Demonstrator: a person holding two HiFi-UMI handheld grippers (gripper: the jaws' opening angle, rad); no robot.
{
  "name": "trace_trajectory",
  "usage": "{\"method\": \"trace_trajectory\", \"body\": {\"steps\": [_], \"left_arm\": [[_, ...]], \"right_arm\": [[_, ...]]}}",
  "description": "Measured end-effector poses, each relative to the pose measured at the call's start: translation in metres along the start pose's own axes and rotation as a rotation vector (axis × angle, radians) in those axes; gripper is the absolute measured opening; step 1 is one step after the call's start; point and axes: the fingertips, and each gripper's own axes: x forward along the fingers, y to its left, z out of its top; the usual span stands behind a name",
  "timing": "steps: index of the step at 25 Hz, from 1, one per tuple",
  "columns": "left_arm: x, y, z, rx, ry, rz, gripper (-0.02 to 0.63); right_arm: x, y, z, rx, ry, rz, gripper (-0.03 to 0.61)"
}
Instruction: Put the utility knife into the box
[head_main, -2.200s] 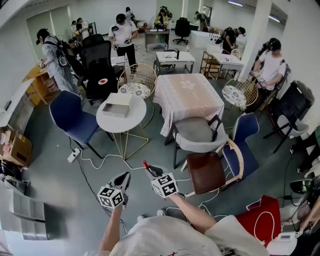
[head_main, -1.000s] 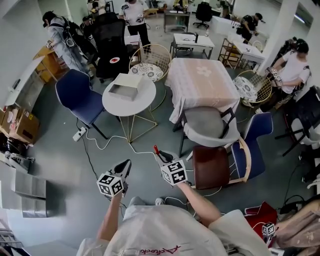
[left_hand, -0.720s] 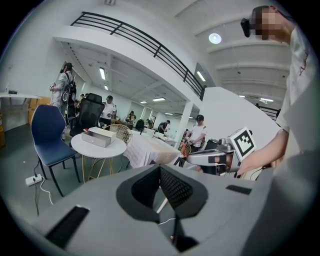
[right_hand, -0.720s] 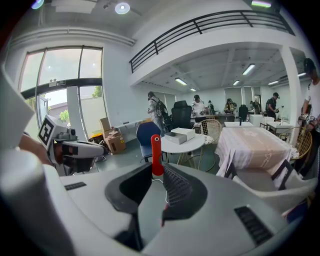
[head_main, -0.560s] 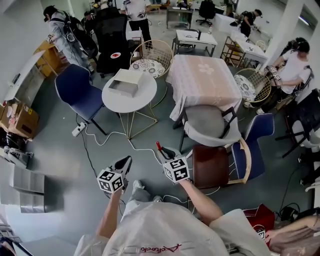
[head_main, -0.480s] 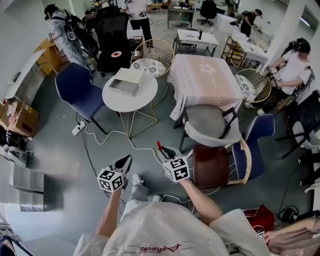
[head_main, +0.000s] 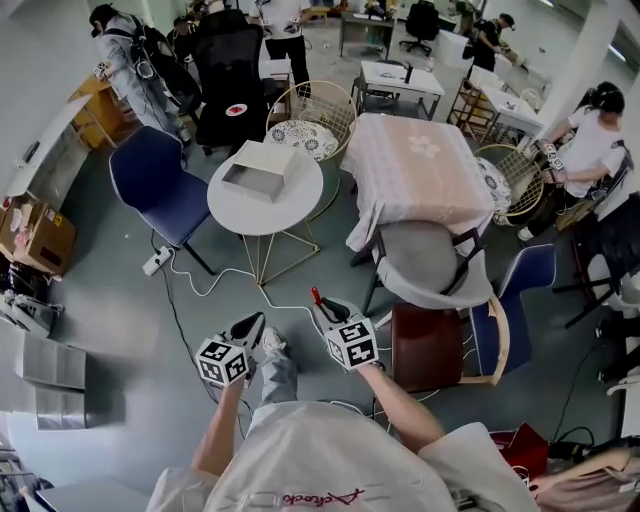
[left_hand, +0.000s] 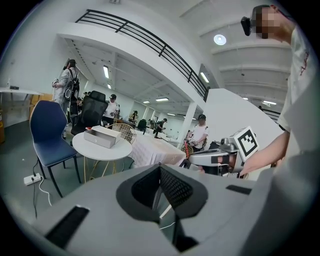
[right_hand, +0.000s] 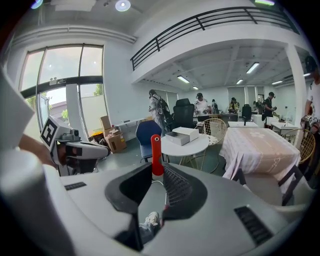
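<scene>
An open white box (head_main: 258, 170) lies on the round white table (head_main: 290, 205), a few steps ahead of both grippers. My right gripper (head_main: 325, 308) is shut on the red utility knife (head_main: 318, 300), whose end sticks up past the jaw tips. In the right gripper view the utility knife (right_hand: 156, 152) stands upright in that gripper (right_hand: 157, 170), with the box (right_hand: 184, 135) beyond it. The left gripper (head_main: 250, 325) hangs beside it over the floor, shut and empty. From the left gripper view, this gripper (left_hand: 160, 170) faces the box (left_hand: 102, 137).
A blue chair (head_main: 150, 190) stands left of the round table and a wire chair (head_main: 310, 115) behind it. To the right are a cloth-covered table (head_main: 420, 170), a grey chair (head_main: 425, 265) and a brown chair (head_main: 430, 345). Cables (head_main: 200, 290) and a power strip (head_main: 155, 262) lie on the floor. People stand at the back.
I have stepped forward, so the round table and the chairs sit nearer in the head view. Both grippers keep their pose, and the knife stays in the right one.
</scene>
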Motion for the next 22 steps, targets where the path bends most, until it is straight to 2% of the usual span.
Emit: {"method": "trace_trajectory", "body": {"steps": [8, 22], "left_arm": [[0.035, 0.06, 0.041, -0.009, -0.027, -0.011, 0.011], [0.099, 0.2, 0.126, -0.031, -0.024, -0.043, 0.011]], "right_arm": [[0.067, -0.021, 0.04, -0.015, 0.023, -0.006, 0.081], [0.204, -0.064, 0.126, -0.003, 0.066, -0.061, 0.081]]}}
